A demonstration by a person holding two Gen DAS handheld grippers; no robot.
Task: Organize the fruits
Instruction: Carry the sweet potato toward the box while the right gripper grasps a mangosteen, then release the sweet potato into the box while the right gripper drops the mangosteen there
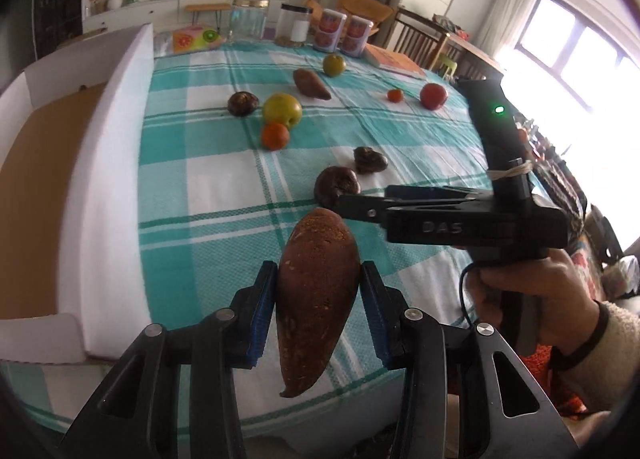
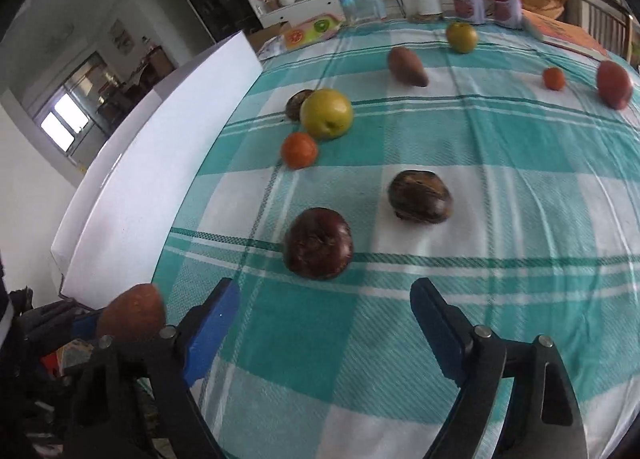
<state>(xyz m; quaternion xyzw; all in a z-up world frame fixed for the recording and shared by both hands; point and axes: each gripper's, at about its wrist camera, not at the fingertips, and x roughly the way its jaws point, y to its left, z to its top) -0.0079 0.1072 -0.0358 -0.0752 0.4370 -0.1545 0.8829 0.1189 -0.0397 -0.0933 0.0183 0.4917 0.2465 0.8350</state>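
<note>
Brown and spindle-shaped, the sweet potato (image 1: 316,299) is sitting clamped between the blue pads of the left gripper (image 1: 318,307), its long axis running along the fingers, blunt end pointing toward the table's far edge and thin tip hanging back toward the camera. It is hovering over the near edge of the checked tablecloth (image 1: 200,195), with the white-walled box (image 1: 116,163) lying just to its left along the table's left edge, so the left hand is the nearer one for a drop there.

Seen from the right wrist, the right gripper (image 2: 324,323) is standing wide and holding nothing, pointing across the near edge at a dark round fruit (image 2: 319,243) just ahead of its fingers. The sweet potato's end is showing at lower left, beside the box wall (image 2: 160,163).
</note>
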